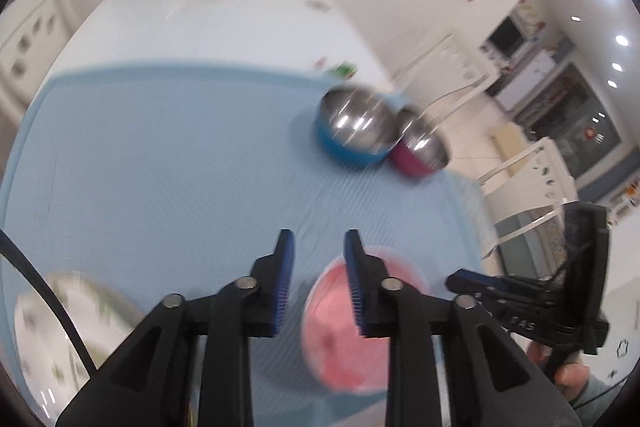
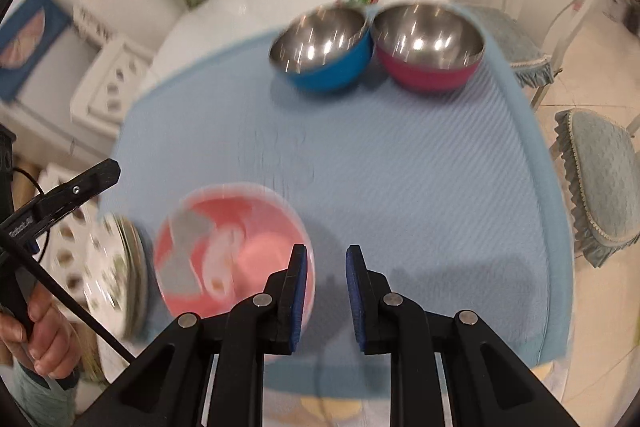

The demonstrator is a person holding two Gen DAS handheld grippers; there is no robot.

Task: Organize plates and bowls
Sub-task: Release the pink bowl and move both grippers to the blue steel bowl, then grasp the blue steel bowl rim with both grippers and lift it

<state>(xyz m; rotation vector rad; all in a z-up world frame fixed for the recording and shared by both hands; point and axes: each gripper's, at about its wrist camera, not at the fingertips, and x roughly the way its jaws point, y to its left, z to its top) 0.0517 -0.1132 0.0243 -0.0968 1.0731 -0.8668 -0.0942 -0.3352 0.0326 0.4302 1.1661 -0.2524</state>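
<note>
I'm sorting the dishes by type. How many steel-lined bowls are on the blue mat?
2, side by side and touching at the mat's far edge: the blue bowl on the left, the magenta bowl on the right. None seems hidden.

Blurred view over a light blue mat (image 1: 160,167). Left gripper (image 1: 320,247) hangs empty, jaws slightly apart, above what seems a pink plate (image 1: 340,339). Beyond, blue bowl (image 1: 352,127) touches magenta bowl (image 1: 420,151).
</note>
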